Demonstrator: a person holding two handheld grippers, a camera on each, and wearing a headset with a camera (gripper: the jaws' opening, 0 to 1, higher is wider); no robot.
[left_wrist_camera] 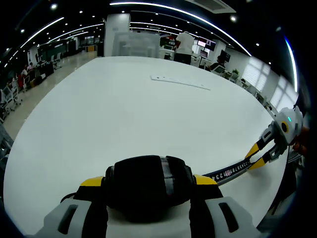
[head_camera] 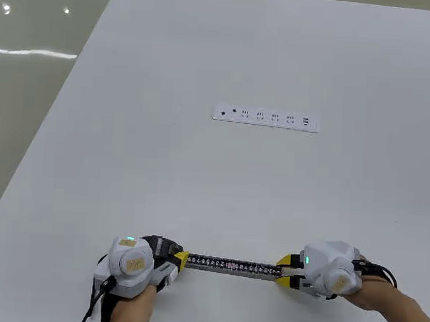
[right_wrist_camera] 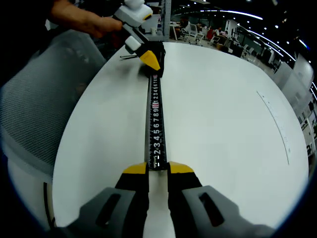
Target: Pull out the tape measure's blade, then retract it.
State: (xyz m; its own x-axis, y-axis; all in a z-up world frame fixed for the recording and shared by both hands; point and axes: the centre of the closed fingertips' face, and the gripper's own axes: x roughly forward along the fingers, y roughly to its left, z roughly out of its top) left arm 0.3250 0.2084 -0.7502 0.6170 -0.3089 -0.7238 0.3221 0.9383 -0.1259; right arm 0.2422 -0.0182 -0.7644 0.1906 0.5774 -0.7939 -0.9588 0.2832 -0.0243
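Black tape-measure case (left_wrist_camera: 148, 181) clamped in left gripper (head_camera: 176, 262); dark blade (right_wrist_camera: 155, 114), digits 1–9 legible, pinched lower centre by right gripper (right_wrist_camera: 157, 169).

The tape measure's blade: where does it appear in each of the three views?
Head view: the blade lies low in the centre, running left to right.
Left gripper view: lower right, leaving the black case.
Right gripper view: centre, running straight up from the jaws.
Shared landmark: the white power strip on the table.
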